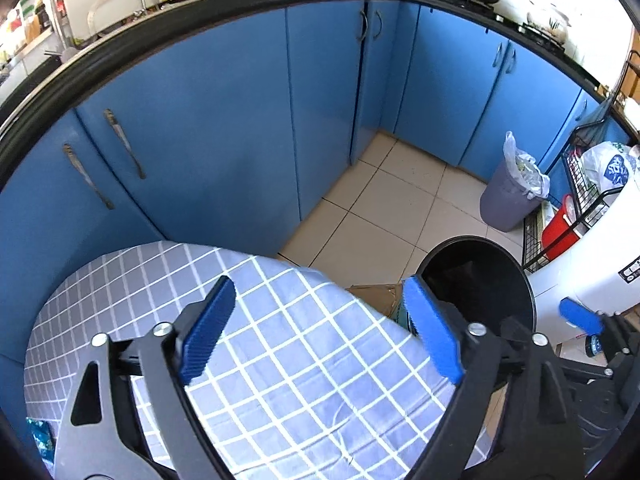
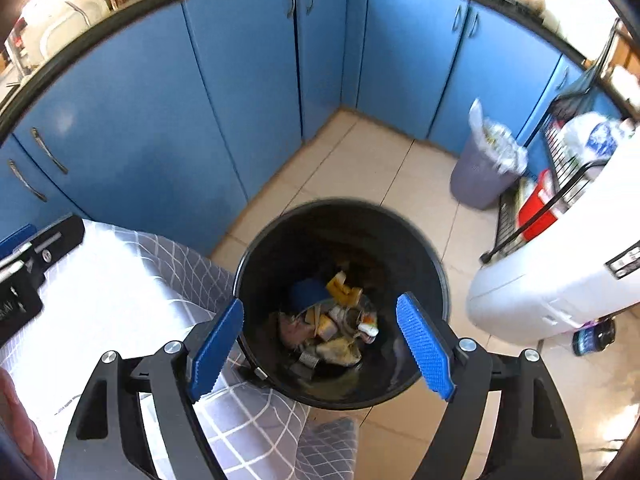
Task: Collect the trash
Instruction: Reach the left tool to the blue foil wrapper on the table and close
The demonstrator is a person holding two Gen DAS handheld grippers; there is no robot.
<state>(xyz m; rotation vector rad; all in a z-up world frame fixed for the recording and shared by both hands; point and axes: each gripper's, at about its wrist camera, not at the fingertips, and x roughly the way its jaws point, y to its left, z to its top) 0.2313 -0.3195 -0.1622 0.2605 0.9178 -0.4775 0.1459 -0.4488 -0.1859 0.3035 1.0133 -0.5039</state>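
A black round bin (image 2: 420, 248) stands on the tiled floor beside a table with a blue checked cloth (image 1: 280, 360). Several pieces of trash (image 2: 332, 320) lie at its bottom: yellow, white and brown scraps. My right gripper (image 2: 320, 340) is open and empty, directly above the bin's mouth. My left gripper (image 1: 320, 328) is open and empty above the checked cloth, with the bin (image 1: 500, 280) to its right. A teal wrapper (image 1: 40, 440) lies at the cloth's lower left edge. The right gripper's blue fingertip (image 1: 580, 316) shows in the left wrist view.
Blue cabinets (image 1: 220, 120) line the corner. A grey bin with a plastic liner (image 1: 512, 196) stands by a wire rack (image 1: 576, 184) with a red container. A white appliance (image 2: 560, 272) is at right. Cardboard (image 1: 380, 296) lies on the floor by the table.
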